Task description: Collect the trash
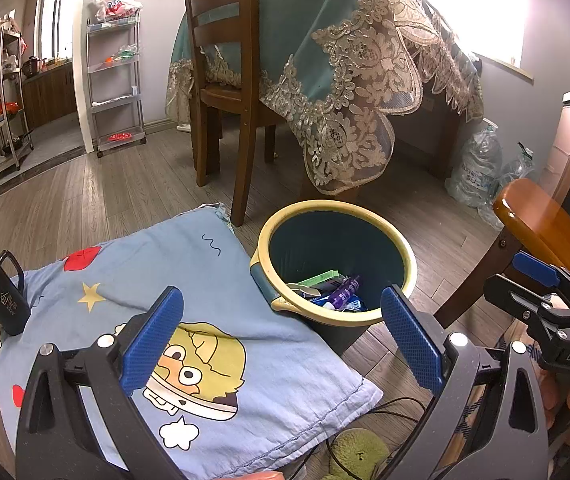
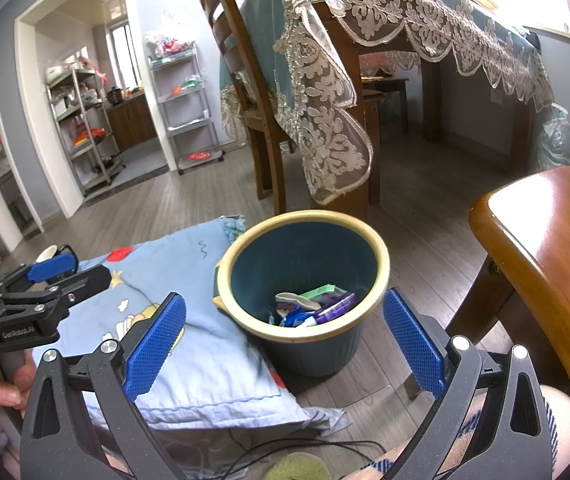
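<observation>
Left tool [image 1: 281,336]: wide apart, holding nothing.
Right tool [image 2: 285,336]: wide apart, holding nothing.
Bin [image 2: 365,236]: 12 o'clock; release trash squarely above its rim.

A home dining room is shown: a lace-covered table [image 1: 349,60] with wooden chairs [image 1: 225,60], plank flooring [image 1: 85,200], and a kitchen [image 2: 125,112] seen through a doorway beyond the jaws.

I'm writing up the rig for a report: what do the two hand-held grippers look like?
Both match: the left hand-held gripper and the right hand-held gripper have dark grey speckled frames with triangular cut-outs, silver round bolts and blue pads with a fine diamond texture. Seen from the side, the right one's black body reads "DAS"; the left one's reads "GenRoboLAI".
</observation>
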A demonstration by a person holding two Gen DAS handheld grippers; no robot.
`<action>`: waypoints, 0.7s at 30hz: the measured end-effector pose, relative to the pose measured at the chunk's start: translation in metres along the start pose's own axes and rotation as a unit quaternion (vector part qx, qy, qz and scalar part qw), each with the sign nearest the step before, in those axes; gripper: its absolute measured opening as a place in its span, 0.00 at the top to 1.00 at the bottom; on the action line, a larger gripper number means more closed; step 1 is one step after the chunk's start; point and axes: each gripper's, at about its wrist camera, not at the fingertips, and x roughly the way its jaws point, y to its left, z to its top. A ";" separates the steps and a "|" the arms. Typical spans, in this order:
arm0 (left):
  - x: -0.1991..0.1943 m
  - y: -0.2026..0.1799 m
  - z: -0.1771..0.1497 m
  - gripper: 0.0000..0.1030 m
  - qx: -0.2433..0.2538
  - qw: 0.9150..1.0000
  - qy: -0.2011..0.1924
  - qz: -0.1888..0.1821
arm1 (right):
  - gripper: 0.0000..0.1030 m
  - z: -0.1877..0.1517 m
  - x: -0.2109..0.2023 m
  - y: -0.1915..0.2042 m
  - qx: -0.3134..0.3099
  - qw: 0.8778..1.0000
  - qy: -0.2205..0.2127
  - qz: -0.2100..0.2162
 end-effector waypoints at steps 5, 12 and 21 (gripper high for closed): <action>0.000 0.000 0.000 0.06 0.000 1.000 0.000 0.000 | 0.05 0.000 0.000 -0.001 0.000 1.000 0.000 0.000; 0.000 -0.001 -0.002 0.06 0.002 1.000 -0.003 -0.004 | 0.05 0.000 0.000 0.000 0.001 1.000 0.000 0.000; 0.000 -0.001 -0.003 0.06 0.002 1.000 0.002 -0.002 | 0.05 0.000 0.000 0.001 0.000 1.000 0.000 0.001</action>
